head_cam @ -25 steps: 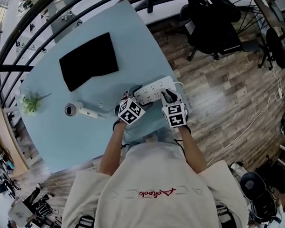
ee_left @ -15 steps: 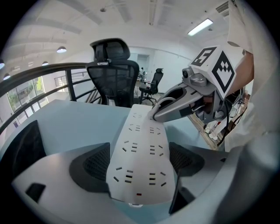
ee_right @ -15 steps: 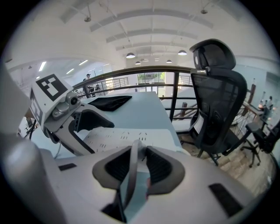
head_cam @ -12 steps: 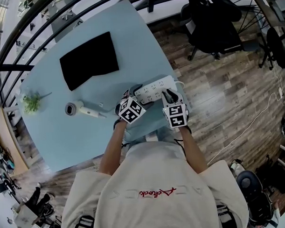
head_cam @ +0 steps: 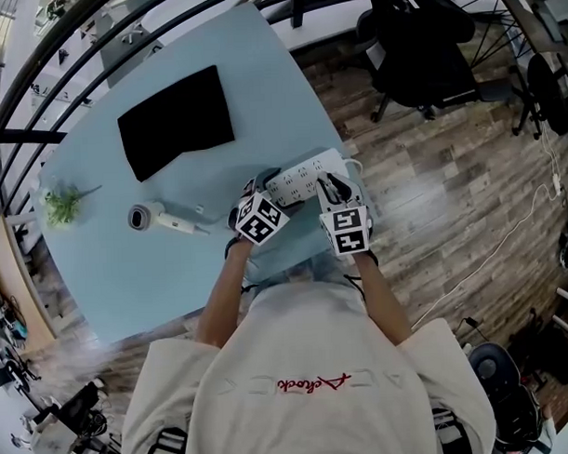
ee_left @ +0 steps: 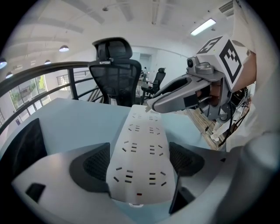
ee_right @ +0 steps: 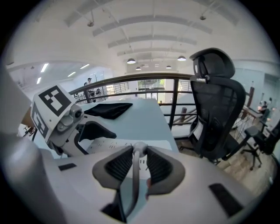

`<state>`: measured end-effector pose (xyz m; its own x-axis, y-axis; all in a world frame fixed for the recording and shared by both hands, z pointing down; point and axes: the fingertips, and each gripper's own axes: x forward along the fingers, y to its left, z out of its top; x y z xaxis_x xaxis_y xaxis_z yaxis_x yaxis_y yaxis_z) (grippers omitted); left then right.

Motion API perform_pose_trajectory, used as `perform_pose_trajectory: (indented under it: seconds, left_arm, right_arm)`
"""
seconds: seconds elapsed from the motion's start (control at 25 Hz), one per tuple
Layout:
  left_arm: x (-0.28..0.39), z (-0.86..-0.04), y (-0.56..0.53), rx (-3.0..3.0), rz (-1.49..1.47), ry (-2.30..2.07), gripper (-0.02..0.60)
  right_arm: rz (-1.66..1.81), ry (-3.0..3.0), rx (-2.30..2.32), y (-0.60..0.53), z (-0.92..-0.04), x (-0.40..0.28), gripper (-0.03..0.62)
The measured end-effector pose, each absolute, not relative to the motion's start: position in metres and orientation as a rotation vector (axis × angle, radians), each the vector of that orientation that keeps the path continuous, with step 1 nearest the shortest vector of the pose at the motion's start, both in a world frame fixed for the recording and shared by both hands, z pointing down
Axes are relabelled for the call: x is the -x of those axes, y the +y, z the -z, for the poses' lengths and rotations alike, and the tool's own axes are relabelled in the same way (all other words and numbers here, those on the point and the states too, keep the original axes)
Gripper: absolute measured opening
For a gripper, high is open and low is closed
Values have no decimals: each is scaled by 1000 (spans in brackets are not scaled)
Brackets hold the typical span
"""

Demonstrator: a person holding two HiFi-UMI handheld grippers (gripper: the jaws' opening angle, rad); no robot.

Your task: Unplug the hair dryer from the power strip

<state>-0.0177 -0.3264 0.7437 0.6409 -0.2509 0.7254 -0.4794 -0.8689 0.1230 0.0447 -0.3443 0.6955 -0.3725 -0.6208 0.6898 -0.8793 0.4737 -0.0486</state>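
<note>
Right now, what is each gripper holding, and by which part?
Left gripper clamps the power strip across its near end. Right gripper grips the hair dryer plug by its sides.

Pads [ee_right: 119, 165] of the right gripper [head_cam: 331, 185] are hiding most of the plug [ee_right: 139, 148], and the left gripper [head_cam: 263, 185] is covering the power strip [head_cam: 305, 177]'s near left end.
</note>
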Motion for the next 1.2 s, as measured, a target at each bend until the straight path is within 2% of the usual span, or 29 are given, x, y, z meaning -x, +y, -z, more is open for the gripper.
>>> perform_pose_trajectory:
  seconds: [0.56, 0.6, 0.68, 0.72, 0.84, 1.2]
  left_arm:
    - [26, -700, -336, -2609, -888, -775, 399]
    - [29, -695, -337, -2607, -871, -810, 376]
    - [38, -686, -337, -2592, -796, -895, 118]
    - [40, -681, -336, -2575, -736, -929, 9]
    - [42, -676, -331, -2514, -639, -963, 9]
    - [29, -666, -310, -2503, -655, -988, 9]
  right_arm:
    - [-615, -2131, -1281, -335, -697, -57, 112]
    - [-619, -2135, -1285, -335, -696, -58, 112]
    - [-626, -2142, -1288, -335, -695, -59, 112]
    - [-629, -2146, -1288, -334, -696, -60, 112]
    - [-637, -2157, -1281, -333, -696, -61, 112]
    - [-627, -2218, -1259, -327, -682, -62, 112]
